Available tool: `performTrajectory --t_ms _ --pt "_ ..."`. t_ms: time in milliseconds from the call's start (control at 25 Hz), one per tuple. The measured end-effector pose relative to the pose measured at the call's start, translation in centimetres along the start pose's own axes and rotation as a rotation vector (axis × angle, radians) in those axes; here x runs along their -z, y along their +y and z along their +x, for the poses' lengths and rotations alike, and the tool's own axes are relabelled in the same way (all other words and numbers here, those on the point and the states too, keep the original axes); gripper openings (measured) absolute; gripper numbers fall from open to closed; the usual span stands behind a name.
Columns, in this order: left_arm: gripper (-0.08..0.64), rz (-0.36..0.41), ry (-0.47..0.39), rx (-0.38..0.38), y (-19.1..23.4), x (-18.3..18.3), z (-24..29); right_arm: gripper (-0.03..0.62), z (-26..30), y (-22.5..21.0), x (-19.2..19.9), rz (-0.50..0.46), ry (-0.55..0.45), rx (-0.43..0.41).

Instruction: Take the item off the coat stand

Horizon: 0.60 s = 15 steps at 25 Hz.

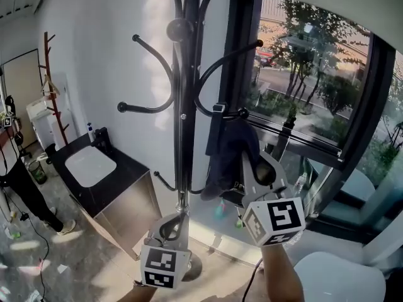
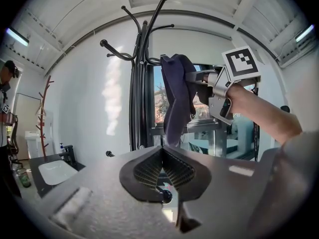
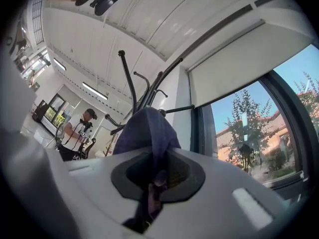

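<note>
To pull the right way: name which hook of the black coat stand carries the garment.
The window-side hook at mid height; the dark blue garment hangs from it, other hooks in view are bare.

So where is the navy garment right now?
In the head view the navy garment hangs from a hook on the right of the coat stand, beside the window, with the right tongs shut on its cloth.

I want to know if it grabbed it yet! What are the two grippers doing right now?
Left gripper: closed, nothing in it.
Right gripper: closed on the dark blue garment hanging on the coat stand.
</note>
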<state>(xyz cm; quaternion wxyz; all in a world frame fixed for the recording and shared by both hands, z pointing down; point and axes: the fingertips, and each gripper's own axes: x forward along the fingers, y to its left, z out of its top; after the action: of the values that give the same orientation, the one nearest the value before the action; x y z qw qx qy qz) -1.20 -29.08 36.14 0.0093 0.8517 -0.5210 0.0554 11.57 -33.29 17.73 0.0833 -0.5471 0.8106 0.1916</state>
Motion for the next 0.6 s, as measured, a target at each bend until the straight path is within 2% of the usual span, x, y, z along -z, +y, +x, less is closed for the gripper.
performTrajectory --t_ms 600 --pt "0.005 -0.004 -0.008 0.061 -1.9 0.0 -1.1 0.020 -4.4 -3.0 -1.8 -0.010 -0.014 0.137"
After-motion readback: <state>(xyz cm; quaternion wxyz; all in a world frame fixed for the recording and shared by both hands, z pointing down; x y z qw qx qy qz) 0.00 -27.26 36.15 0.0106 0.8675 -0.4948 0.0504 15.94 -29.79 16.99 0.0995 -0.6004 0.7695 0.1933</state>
